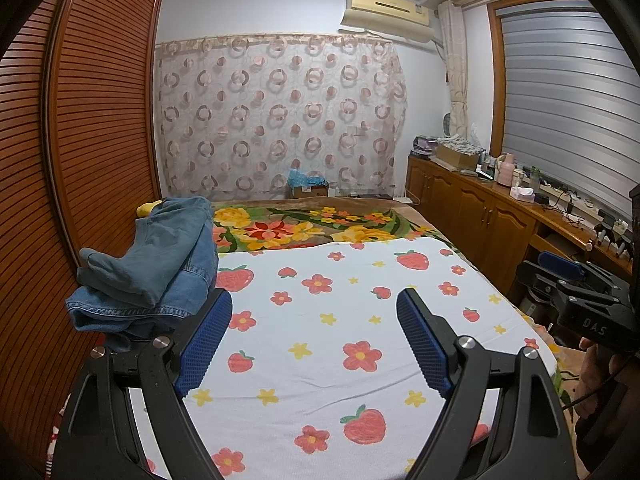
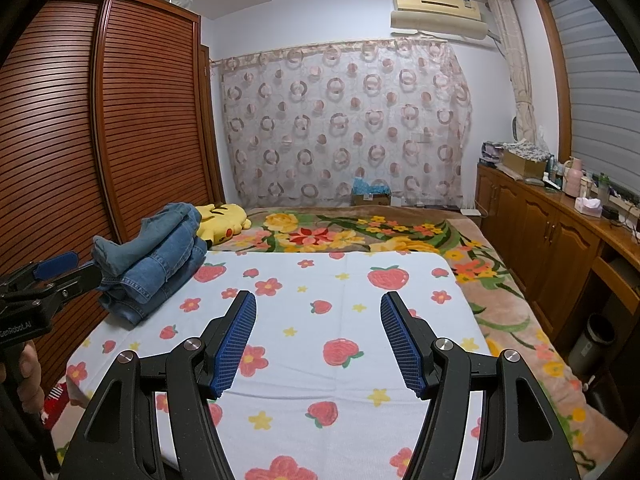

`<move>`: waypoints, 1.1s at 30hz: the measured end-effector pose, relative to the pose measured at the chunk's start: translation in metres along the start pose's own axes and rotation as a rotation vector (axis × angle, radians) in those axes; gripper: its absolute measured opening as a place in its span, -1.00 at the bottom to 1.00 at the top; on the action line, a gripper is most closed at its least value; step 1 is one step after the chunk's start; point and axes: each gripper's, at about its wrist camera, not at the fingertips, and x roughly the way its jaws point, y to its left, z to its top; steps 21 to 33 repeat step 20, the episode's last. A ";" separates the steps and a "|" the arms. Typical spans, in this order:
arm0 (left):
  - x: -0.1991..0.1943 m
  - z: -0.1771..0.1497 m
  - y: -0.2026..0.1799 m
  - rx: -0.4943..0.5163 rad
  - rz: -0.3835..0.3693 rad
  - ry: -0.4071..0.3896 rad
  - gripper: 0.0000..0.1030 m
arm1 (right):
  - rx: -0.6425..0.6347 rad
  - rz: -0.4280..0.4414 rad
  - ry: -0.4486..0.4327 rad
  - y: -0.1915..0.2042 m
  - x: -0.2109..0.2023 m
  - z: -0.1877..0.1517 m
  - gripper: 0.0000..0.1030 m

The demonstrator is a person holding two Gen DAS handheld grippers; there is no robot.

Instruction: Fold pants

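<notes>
A stack of folded blue denim pants lies at the left edge of the bed, on the white strawberry-print sheet; the right wrist view shows the same pants beside the wardrobe. My left gripper hovers above the sheet just right of the stack, open, with nothing between its blue pads. My right gripper stands open over the middle of the sheet, also holding nothing. Each gripper shows at the edge of the other's view: the right gripper and the left gripper.
A brown slatted wardrobe lines the left side. A yellow plush toy lies behind the pants on a floral blanket. Wooden cabinets with clutter run along the right wall. A small bin stands on the floor.
</notes>
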 end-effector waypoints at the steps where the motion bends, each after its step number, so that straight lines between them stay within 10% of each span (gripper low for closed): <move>1: 0.000 0.000 0.000 0.000 0.002 0.001 0.65 | 0.001 0.001 0.000 0.000 0.000 0.000 0.30; 33: 0.001 -0.001 -0.001 -0.001 0.002 0.001 0.65 | 0.002 -0.001 -0.001 0.000 -0.002 0.001 0.30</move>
